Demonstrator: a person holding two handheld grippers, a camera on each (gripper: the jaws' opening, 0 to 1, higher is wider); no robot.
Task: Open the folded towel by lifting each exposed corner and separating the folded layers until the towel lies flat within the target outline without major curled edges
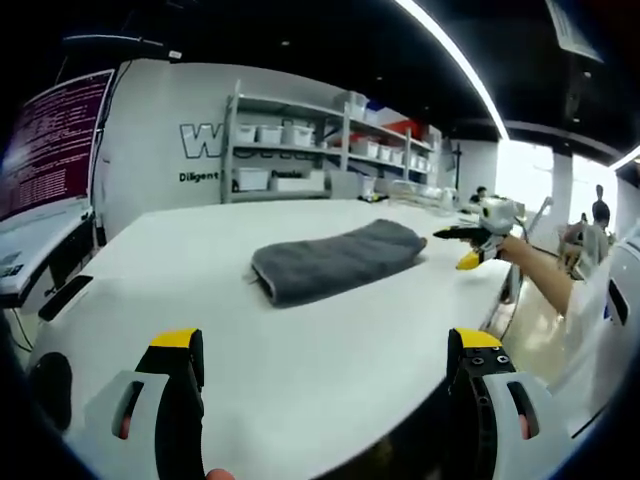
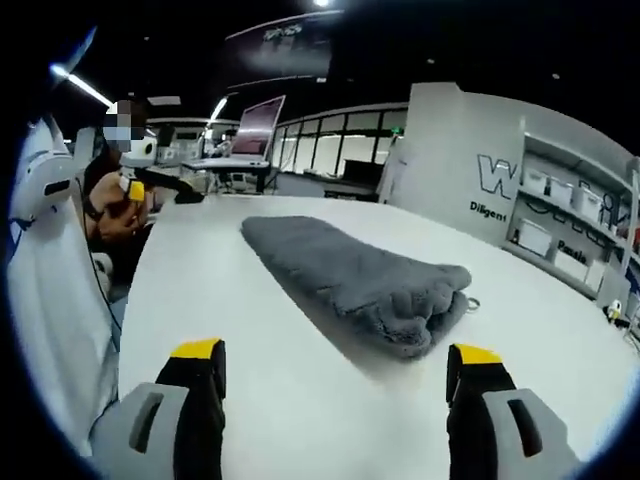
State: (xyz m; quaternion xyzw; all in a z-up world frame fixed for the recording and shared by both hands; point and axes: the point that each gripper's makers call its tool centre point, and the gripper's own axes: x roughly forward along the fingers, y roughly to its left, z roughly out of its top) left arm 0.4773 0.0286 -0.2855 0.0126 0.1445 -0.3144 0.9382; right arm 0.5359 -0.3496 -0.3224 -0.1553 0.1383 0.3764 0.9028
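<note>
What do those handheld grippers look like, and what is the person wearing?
Each gripper has two black jaws capped with yellow tips, set on pale grey bodies with slot-shaped openings. You see this on the left gripper and the right gripper. Seen from the side, the right gripper shows a white body with black and yellow jaws. The person wears a white sleeve.

Pretty bright overall, ceiling light strip (image 1: 455, 62) glaring around 1 o'clock. Table (image 1: 330, 340) looks washed out. Edges bend hard and go soft.
</note>
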